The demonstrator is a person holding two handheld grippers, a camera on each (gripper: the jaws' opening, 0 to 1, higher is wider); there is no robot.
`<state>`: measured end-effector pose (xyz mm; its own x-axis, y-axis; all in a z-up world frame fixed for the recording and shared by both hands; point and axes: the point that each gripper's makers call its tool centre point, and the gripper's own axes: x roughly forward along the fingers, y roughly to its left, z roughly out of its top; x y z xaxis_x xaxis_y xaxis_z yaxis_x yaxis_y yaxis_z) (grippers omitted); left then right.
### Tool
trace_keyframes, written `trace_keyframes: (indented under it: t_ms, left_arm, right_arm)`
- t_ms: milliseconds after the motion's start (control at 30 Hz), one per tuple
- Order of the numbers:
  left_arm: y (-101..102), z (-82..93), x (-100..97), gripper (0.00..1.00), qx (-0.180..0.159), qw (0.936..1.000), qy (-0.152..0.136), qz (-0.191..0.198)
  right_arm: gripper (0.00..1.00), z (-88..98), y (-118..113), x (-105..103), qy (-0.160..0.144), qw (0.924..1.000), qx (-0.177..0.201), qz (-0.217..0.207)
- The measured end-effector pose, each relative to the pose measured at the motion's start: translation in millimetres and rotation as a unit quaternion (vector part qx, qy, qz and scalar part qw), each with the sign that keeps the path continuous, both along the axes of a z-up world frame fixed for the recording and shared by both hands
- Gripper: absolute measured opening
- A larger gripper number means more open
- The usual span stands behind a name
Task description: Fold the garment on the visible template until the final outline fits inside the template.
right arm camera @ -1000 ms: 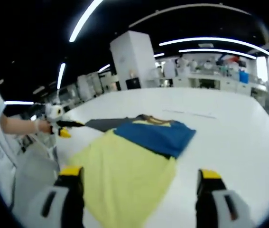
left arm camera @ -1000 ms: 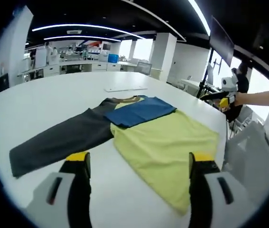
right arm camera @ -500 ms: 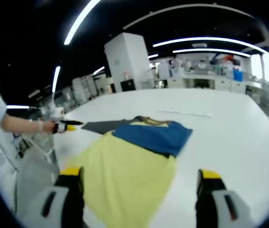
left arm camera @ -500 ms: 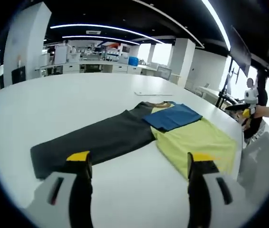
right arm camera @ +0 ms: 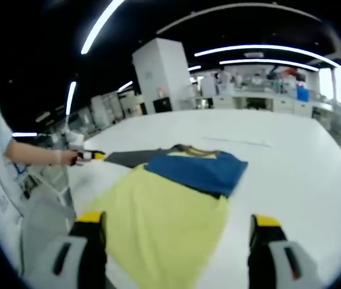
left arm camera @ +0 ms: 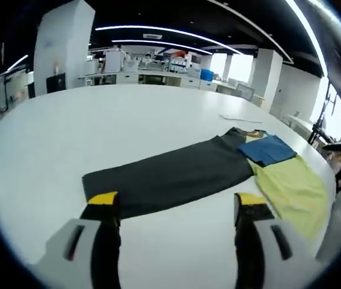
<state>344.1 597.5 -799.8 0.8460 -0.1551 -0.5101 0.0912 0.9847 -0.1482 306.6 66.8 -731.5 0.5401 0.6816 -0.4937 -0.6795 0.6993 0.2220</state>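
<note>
- Yellow, blue and dark grey cloth makes up the garment (left arm camera: 218, 171), which is spread flat on the white table (left arm camera: 86, 126); the long dark sleeve (left arm camera: 164, 180) is seen stretched toward the left gripper (left arm camera: 173, 208).
- In the right gripper view the yellow body panel (right arm camera: 158, 223) and the folded-over blue sleeve (right arm camera: 200, 168) lie just ahead of the right gripper (right arm camera: 176, 232).
- Left gripper jaws are held wide apart, nothing between them; cuff end of the dark sleeve sits just in front.
- Right gripper jaws are likewise spread wide and empty, with the yellow hem near them.
- Fabric is judged thin, light and limp: it should drape and slide easily on the smooth table, so pinching at an edge or corner is advised, at the cuff or the hem.
- Template outline cannot be made out.
- A thin flat white strip (left arm camera: 241, 118) lies beyond the collar, well apart.
- The person's hand (right arm camera: 68, 158) is seen at the table edge.
- Nothing is seen blocking the sleeve fold; lab benches (left arm camera: 158, 75) are far behind.
</note>
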Motion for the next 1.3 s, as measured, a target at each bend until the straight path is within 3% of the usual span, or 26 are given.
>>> trace_keyframes:
  t_ms: [133,233,367,633,733,800,833,933,1033,1233,1267,1300]
  left_arm:
    - [26,-4.8,-5.5,0.67,0.008,0.9985,0.019,0.051]
    - [43,-18.3,-4.5,0.64,0.033,0.9972,0.033,0.058]
    - [58,-28.3,-2.5,0.59,0.024,0.9946,0.044,0.09]
    - [66,-38.2,-5.5,0.41,0.014,0.9902,0.056,0.127]
    - [76,-37.4,-4.1,0.33,0.026,0.9881,0.057,0.14]
    - [80,-38.6,-9.5,0.25,0.075,0.9865,0.07,0.128]
    - [77,-37.4,-7.0,0.25,0.05,0.9873,0.063,0.137]
    - [73,-35.5,-6.0,0.2,0.053,0.9867,0.063,0.14]
    - [76,-36.7,-6.0,0.09,0.064,0.9865,0.064,0.137]
    - [79,-37.6,-4.4,0.04,0.047,0.9864,0.061,0.145]
    - [78,-38.2,-3.8,0.02,0.049,0.9867,0.062,0.142]
    - [82,-36.7,-2.7,0.0,0.079,0.9861,0.063,0.132]
  right_arm:
    - [0.99,-3.8,-1,-3,0.007,1.0,-0.004,-0.002]
    - [0.99,-6.6,-1,-5,0.01,0.9999,-0.01,-0.003]
    - [0.99,-7.7,-3,-7,0.012,0.9998,-0.016,-0.005]
    - [0.99,-7.0,-8,-9,0.016,0.9995,-0.016,-0.023]
    - [0.99,-8.0,-11,-10,0.016,0.9993,-0.017,-0.028]
    - [0.99,-8.5,-13,-13,0.014,0.9991,-0.025,-0.031]
    - [0.99,-8.6,-14,-13,0.013,0.999,-0.025,-0.033]
    - [0.99,-8.8,-16,-15,0.014,0.9988,-0.017,-0.045]
    - [0.99,-10.4,-16,-19,0.016,0.9984,-0.019,-0.05]
    - [0.99,-14.6,-19,-25,0.02,0.9977,-0.02,-0.062]
    - [0.99,-14.7,-19,-25,0.019,0.9976,-0.02,-0.063]
    - [0.99,-14.2,-19,-25,0.018,0.9975,-0.019,-0.065]
